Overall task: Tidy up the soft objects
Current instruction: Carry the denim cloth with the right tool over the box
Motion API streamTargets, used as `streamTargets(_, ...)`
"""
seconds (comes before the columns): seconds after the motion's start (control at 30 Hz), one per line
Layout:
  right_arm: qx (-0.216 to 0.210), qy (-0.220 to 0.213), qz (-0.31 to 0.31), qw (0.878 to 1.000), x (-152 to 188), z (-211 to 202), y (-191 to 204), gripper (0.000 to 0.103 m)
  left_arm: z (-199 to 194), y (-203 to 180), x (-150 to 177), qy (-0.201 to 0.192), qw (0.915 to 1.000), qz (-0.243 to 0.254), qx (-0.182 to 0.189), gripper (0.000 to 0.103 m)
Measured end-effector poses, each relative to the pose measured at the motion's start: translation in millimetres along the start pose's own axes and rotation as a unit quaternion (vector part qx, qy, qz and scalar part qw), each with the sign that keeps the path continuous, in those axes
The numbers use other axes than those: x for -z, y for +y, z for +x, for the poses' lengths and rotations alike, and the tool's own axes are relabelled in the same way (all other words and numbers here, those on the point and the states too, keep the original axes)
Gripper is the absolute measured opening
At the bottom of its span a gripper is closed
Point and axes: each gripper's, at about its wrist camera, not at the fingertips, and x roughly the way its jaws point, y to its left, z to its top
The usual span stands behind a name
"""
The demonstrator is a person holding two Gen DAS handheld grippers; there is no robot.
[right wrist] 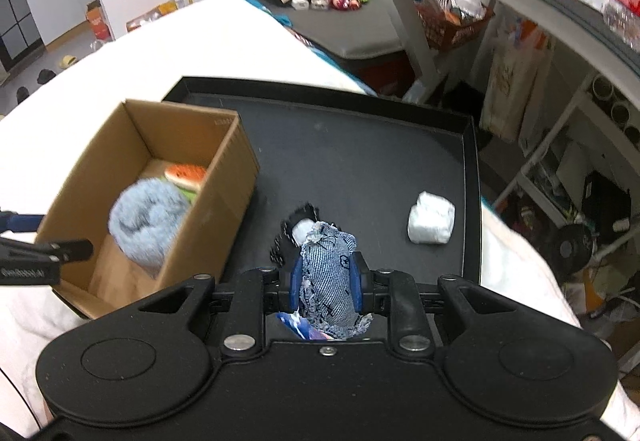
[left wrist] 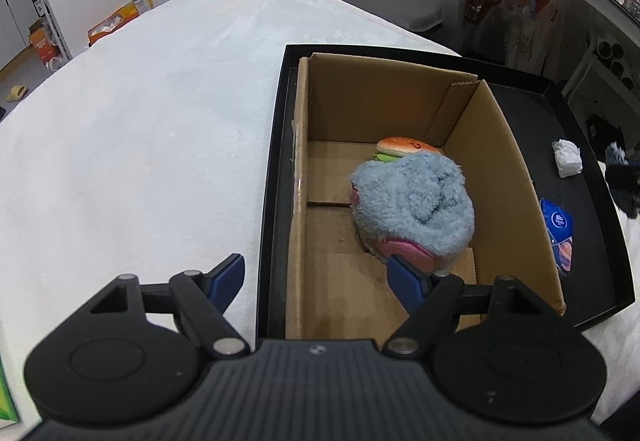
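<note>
Currently right gripper [right wrist: 325,287] jaws clamped the denim toy [right wrist: 330,281], cardboard box [right wrist: 224,177] to its left; left gripper [left wrist: 316,279] jaws released.

A small white logo is showing on the side of the left gripper [right wrist: 24,273], but its lettering is too blurred to spell out. The blue packet [left wrist: 558,237] is carrying a round emblem that stays unreadable.
</note>
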Motion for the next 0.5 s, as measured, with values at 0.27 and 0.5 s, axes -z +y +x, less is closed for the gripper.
streamTargets(0.27,-0.003,-0.019,-0.020,1.000,-14.6,-6.6,11.7,0.023,0.7,3.5,0.2,-0.006,0.9999,-0.006,0.011,0.067)
streamTargets(0.5,-0.016,-0.037,-0.042,0.998,-28.7,-11.3,27.8,0.023,2.7,10.3,1.3,-0.007,0.9997,-0.017,0.015,0.053)
